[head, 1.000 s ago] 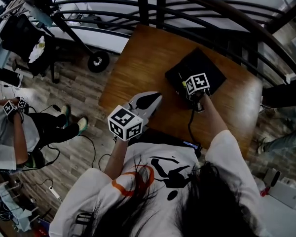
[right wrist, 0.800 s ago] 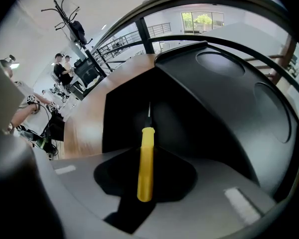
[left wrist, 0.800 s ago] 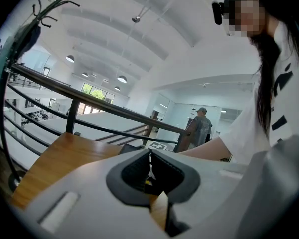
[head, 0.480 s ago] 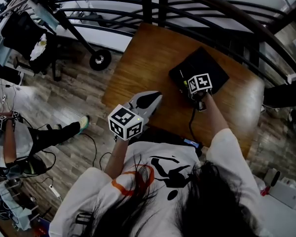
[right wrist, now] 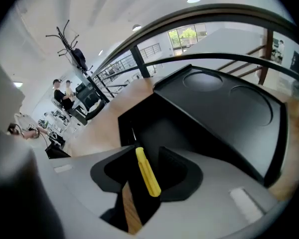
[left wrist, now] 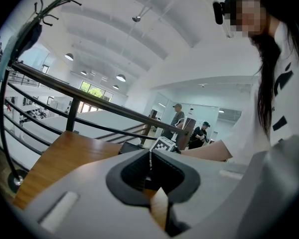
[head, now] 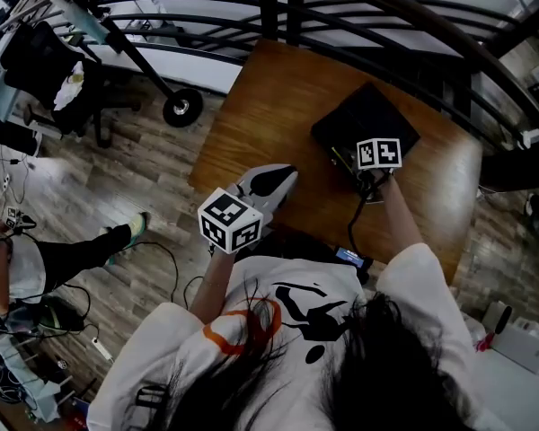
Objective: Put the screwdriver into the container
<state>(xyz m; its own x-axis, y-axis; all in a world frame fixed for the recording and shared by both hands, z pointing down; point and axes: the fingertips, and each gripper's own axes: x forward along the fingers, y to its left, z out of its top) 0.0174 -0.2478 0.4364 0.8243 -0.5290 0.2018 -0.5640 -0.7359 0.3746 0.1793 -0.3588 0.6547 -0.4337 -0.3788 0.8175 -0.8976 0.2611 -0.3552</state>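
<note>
The black container (head: pixel 364 119) sits at the far right of the wooden table (head: pixel 269 106). My right gripper (head: pixel 364 164) hovers at its near edge. In the right gripper view the yellow-handled screwdriver (right wrist: pixel 147 176) lies slanted between the jaws of this gripper (right wrist: pixel 148 153), which stand wider apart than the handle. Its tip points into a deep compartment of the container (right wrist: pixel 224 103), and its handle end rests against the right pad. My left gripper (head: pixel 278 178) is at the table's near edge, shut on nothing (left wrist: pixel 150 163).
A dark curved railing (head: pixel 368 7) runs behind the table. A phone (head: pixel 352 259) lies by the table's near edge. On the wooden floor at left are a wheeled stand (head: pixel 181 110), cables and another person (head: pixel 9 268).
My right gripper has shifted a little to the right along the container's near edge. The person on the floor at left has moved further left. My left gripper has stayed put.
</note>
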